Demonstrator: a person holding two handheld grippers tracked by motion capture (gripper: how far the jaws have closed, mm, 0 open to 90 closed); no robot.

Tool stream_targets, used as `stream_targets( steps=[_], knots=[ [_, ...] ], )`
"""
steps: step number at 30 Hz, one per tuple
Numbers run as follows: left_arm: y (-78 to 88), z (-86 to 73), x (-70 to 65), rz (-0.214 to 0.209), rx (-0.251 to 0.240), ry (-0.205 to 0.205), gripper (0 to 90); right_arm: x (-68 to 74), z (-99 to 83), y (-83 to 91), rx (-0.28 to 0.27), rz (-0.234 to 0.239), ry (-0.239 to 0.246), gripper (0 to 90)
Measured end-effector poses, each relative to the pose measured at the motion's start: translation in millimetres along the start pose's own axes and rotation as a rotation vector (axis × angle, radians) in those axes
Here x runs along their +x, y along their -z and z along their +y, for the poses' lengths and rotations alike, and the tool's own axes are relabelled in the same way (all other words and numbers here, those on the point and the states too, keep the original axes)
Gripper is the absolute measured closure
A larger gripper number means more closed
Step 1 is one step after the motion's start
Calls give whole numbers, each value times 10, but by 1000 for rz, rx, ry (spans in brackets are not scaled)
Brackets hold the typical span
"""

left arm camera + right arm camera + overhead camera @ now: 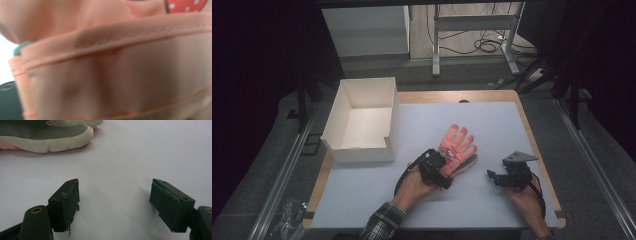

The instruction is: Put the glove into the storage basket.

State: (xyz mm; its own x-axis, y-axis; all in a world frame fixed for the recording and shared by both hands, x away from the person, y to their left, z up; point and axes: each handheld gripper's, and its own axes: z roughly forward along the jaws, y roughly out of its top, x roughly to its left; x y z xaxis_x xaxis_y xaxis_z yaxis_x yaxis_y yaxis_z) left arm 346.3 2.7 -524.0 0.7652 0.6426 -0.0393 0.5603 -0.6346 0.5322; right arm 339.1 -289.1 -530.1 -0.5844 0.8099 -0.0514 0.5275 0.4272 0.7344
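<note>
Pink glove [457, 145], one; white box [362, 120], one; two grippers.

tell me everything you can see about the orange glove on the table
The orange glove lies flat on the pale table cover, fingers spread and pointing away from the person, right of the white box. It looks like soft stitched fabric with a hemmed cuff, and a cream-edged grey part lies beside it. The left gripper is at its cuff end.
</note>
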Motion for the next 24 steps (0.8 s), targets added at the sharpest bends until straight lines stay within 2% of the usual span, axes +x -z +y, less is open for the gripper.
stream_targets(
  steps=[5, 9, 14, 20, 24],
  knots=[
    [80, 5, -14, -12, -8, -14, 334, 1, 0, 0, 0, 0, 0, 239],
    [133, -3, 18, -32, -22, -6, 413, -1, 1, 0, 0, 0, 1, 239],
    [183, 30, 34, -33, -19, -7, 432, -1, 1, 0, 0, 0, 1, 239],
    [284, 84, 113, -18, -27, 26, 432, -1, 1, 0, 0, 0, 1, 239],
    [364, 134, 152, 3, -25, 28, 430, -2, 1, 0, 0, 0, 2, 239]
  ],
)
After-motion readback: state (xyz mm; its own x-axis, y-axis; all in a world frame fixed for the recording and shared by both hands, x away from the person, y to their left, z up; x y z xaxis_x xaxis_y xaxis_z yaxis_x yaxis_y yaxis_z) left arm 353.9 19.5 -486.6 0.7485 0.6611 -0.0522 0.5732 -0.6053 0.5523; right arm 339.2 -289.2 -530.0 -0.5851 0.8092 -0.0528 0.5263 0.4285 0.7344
